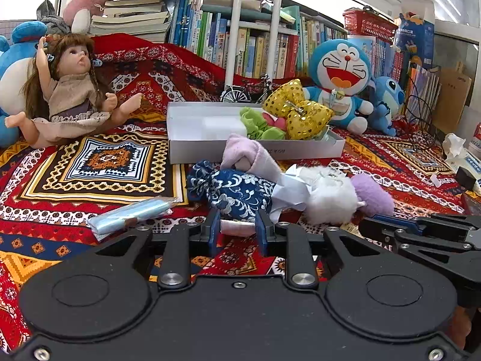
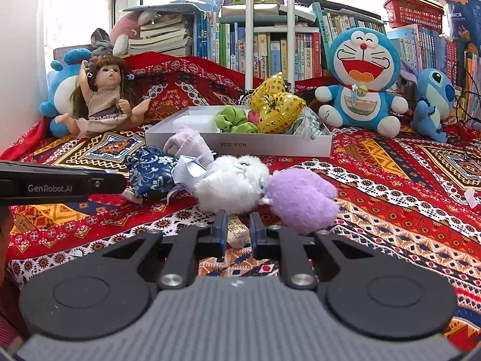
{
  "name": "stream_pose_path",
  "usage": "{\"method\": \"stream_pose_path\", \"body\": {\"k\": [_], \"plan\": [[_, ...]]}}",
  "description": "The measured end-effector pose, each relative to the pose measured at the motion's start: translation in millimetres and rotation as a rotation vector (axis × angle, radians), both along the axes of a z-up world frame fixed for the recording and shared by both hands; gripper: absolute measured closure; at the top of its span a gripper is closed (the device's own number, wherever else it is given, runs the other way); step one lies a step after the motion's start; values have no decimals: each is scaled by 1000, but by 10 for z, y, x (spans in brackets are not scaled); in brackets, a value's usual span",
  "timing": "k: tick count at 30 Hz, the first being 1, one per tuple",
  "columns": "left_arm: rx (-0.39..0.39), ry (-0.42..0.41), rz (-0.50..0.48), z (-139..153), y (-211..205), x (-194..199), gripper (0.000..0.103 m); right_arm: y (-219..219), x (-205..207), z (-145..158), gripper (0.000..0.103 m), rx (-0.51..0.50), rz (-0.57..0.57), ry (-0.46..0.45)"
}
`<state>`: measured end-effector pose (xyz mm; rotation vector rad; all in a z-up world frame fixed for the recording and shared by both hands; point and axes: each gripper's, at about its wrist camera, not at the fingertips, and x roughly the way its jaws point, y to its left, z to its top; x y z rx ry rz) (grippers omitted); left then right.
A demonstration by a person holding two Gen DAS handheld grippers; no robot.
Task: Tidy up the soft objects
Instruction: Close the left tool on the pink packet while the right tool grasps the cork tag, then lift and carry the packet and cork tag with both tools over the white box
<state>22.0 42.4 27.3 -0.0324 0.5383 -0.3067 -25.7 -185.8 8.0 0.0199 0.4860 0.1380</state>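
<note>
gripping a pale tag at the near edge of the blue floral pouch, the left gripper was clenched, likely to lift it toward the white box at 12 o'clock. right gripper was clenched on a cream label under the white fluffy toy, at 12 o'clock from it; purple plush touched that toy at 3 o'clock. both looked soft, limp.

Your count, working out from the one white box: inside it, one gold sequin bow and one green scrunchie. In front of it, one blue floral pouch, one lilac cloth bag, one white fluffy toy, one purple plush. Behind it, one Doraemon plush, one Stitch plush, one doll.
</note>
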Motion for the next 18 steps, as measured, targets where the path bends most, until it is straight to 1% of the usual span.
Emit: {"method": "stream_pose_path", "body": {"k": [6,7,9,10,12,15,18], "plan": [[2,-3,-13,0,-24,-19,79,26,-1,-10,83,-14,1,1],[2,0,-14,-4,-21,-19,79,33,3,-21,74,-21,-4,1],[0,6,-19,-11,-11,-25,79,43,10,-39,72,-25,-9,3],[0,7,-22,-14,-7,-34,79,46,13,-43,59,-23,-9,3],[4,8,-25,-24,-2,-45,79,50,24,-52,54,-24,-5,3],[11,20,-29,-48,0,-51,79,79,53,-76,53,-52,-8,4],[18,36,-31,-77,0,-48,79,92,83,-102,53,-59,-3,12]]}}
